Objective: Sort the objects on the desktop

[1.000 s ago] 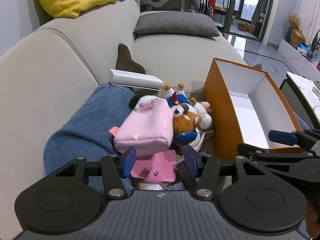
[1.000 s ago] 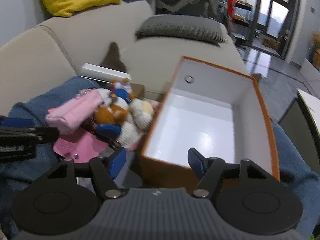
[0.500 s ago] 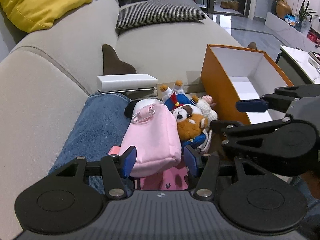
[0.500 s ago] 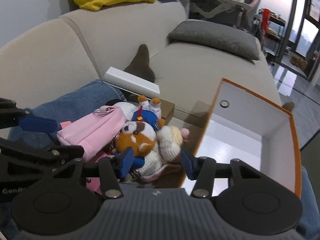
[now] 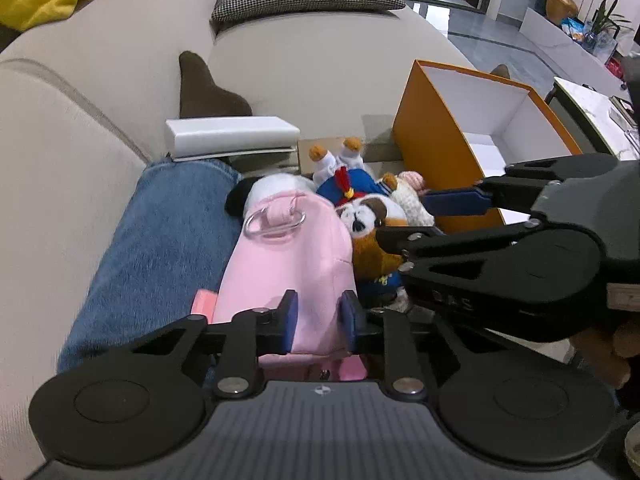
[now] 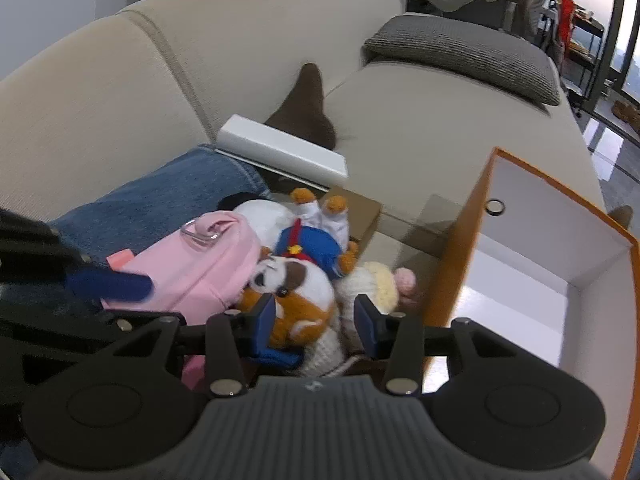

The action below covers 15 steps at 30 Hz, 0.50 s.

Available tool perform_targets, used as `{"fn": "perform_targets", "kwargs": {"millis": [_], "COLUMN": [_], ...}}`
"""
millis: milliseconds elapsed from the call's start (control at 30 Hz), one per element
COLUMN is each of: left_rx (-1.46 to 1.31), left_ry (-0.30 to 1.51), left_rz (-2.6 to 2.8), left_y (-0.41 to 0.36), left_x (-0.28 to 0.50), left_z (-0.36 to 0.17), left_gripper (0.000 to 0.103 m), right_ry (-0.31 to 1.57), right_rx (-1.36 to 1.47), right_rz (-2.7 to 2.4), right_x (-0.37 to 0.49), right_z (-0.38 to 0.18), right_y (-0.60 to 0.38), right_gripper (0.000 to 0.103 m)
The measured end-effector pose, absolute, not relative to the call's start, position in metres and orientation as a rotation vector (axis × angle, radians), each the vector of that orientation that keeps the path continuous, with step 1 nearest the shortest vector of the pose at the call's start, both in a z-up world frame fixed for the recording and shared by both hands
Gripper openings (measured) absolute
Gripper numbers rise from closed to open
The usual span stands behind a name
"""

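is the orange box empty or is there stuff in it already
Empty, as far as the views show. The orange box stands open, with only bare white floor and walls visible inside; the pink pouch and stuffed toys lie outside, beside it.

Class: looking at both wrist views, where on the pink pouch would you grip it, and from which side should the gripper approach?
Grip the pink pouch across its narrow near end, approaching lengthwise from the end opposite its metal ring. The soft body pinches easily there; the left gripper already brackets that end, while plush toys crowd its right flank.
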<state>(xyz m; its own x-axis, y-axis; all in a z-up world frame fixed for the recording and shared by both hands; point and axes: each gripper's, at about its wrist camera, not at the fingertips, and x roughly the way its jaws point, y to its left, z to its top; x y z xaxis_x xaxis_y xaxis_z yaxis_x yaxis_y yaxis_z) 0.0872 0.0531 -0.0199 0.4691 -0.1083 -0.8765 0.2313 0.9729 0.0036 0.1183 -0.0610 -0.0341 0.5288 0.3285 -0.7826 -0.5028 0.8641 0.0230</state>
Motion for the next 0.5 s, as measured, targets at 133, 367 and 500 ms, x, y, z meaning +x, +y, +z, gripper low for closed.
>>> {"fn": "perform_targets", "kwargs": {"millis": [133, 367, 500], "left_rx": [0.102, 0.091, 0.083], "left_ry": [1.095, 1.163, 1.213], "left_rz": [-0.205, -0.214, -0.198], "left_y": [0.058, 0.058, 0.062], "left_x": [0.077, 0.062, 0.056], "left_z": [-0.025, -0.042, -0.051], "left_gripper": [0.017, 0.011, 0.007], "right_ry": [0.896, 0.912, 0.938], "right_rx": [-0.206, -0.224, -0.196], "right_rz": [0.535, 0.533, 0.512], "right_x": [0.116, 0.102, 0.095], "right_z": [-0.036, -0.037, -0.041], "right_y": [-0.054, -0.049, -0.059], "right_gripper": [0.046, 0.046, 0.046]}}
